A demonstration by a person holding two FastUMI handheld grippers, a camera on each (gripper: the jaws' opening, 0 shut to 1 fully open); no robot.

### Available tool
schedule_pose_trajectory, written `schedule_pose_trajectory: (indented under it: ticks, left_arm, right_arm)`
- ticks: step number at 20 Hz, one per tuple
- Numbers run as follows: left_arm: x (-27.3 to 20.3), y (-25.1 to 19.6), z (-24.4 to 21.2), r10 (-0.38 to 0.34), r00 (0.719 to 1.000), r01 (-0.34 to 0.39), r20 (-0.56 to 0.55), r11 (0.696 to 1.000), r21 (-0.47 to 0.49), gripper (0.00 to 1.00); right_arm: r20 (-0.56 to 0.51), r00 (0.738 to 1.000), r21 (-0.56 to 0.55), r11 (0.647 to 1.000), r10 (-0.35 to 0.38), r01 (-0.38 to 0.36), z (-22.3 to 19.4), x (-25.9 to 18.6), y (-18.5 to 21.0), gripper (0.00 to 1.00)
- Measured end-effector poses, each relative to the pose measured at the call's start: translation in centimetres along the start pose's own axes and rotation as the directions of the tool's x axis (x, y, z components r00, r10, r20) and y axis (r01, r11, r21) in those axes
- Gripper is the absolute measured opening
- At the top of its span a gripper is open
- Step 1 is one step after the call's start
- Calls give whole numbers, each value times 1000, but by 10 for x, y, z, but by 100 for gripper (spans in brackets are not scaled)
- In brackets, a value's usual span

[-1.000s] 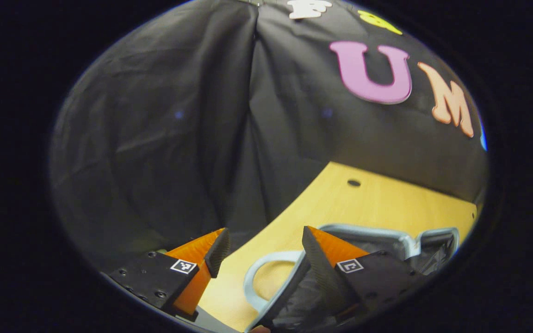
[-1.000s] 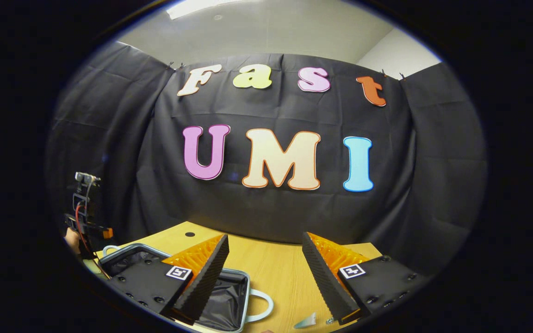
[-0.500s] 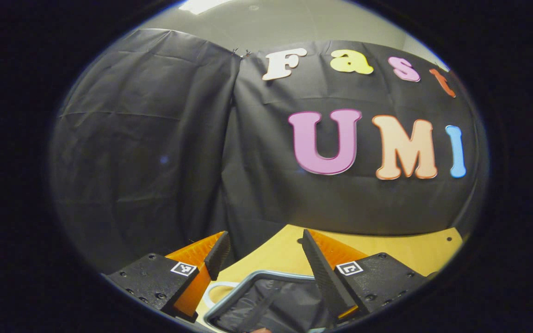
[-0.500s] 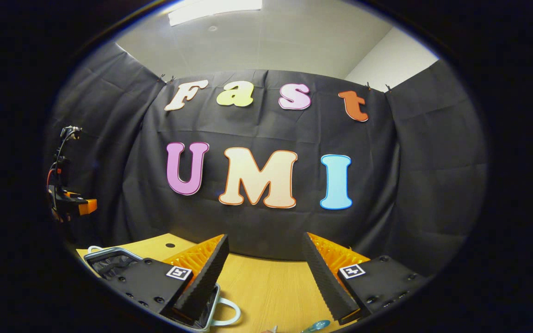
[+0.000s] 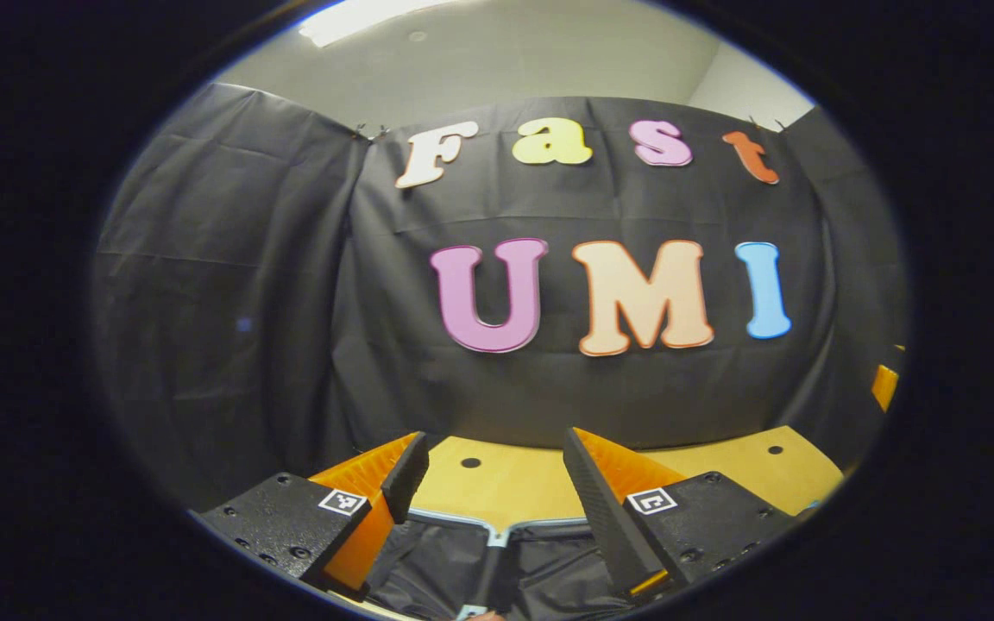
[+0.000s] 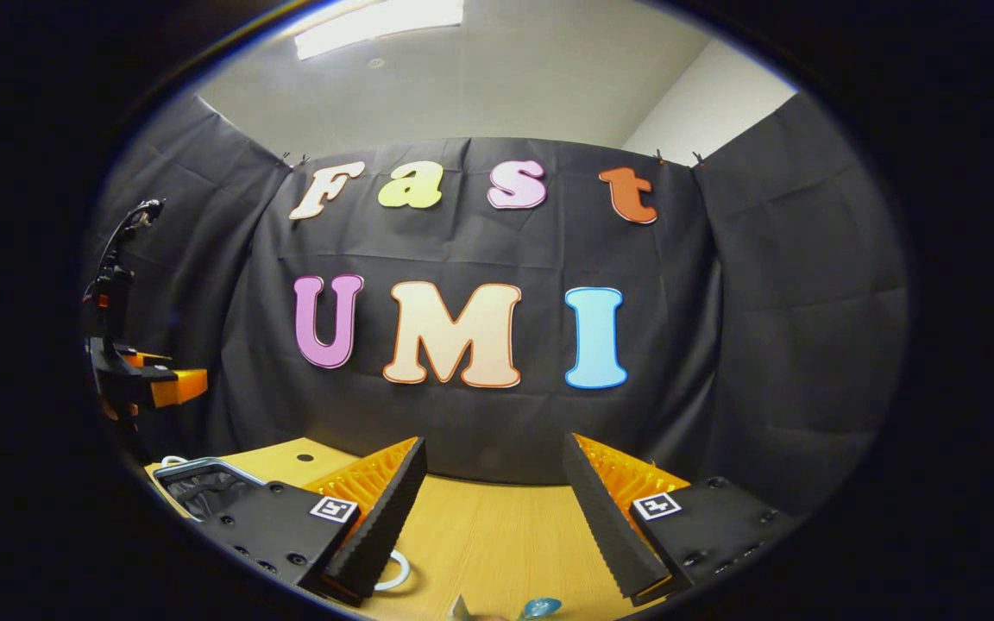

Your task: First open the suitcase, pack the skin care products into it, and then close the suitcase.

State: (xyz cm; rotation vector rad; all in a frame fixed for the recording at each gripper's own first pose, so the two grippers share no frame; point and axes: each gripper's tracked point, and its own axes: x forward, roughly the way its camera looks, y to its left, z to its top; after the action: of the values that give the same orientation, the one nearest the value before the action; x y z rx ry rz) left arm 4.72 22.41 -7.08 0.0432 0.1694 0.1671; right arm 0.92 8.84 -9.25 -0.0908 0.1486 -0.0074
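In the left gripper view the left gripper (image 5: 490, 470) hangs above the open suitcase (image 5: 497, 565), its two fingers spread wide apart with nothing between them. Below and between the fingers lies the suitcase's dark fabric lining, bounded on the far side by a pale grey rim that touches nothing but the wooden table (image 5: 519, 479) beyond it. A dark strap or divider runs down the middle of the lining toward the bottom edge of the view. The table shows two small round holes near its far edge, and the black cloth wall rises straight behind it. At the far right edge of this view a small orange part of the other gripper can be seen. In the right gripper view the right gripper (image 6: 493, 474) is held over bare tabletop (image 6: 497, 539), its fingers likewise parted and holding nothing. To its left, partly hidden behind the gripper's own left finger, the suitcase (image 6: 195, 487) rests on the table with its rim and dark lining showing, and a pale looped handle (image 6: 393, 573) lies on the wood just beside that finger. At the bottom edge, between the fingers, sits a small blue-tipped skin care item (image 6: 540, 607), too cut off to name more closely. The left gripper (image 6: 152, 384) appears at far left, raised above the suitcase.
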Motion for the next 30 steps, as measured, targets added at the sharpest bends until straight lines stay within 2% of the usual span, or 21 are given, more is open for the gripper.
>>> schedule_pose_trajectory:
  ticks: [8,14,17,21,30]
  left_arm:
    - [-32,-125,-18,-171,984,171,-45,985,-2,94]
    - [-74,-210,-62,-297,942,299,-154,954,-8,94]
    - [-86,-243,-92,-341,914,348,-219,938,-10,94]
    - [-98,-279,-142,-393,860,389,-326,918,-80,94]
    - [-109,-313,-241,-415,742,404,-526,904,-143,95]
  right_arm:
    - [-27,1000,11,1000,-8,8,-18,-13,-55,99]
    - [-52,999,17,1000,-10,11,-31,-23,-94,99]
    - [-64,998,15,1000,-13,14,-38,-28,-111,99]
    - [-90,996,9,1000,-17,17,-50,-34,-129,100]
    - [-189,981,13,999,-42,46,-90,-42,-157,99]
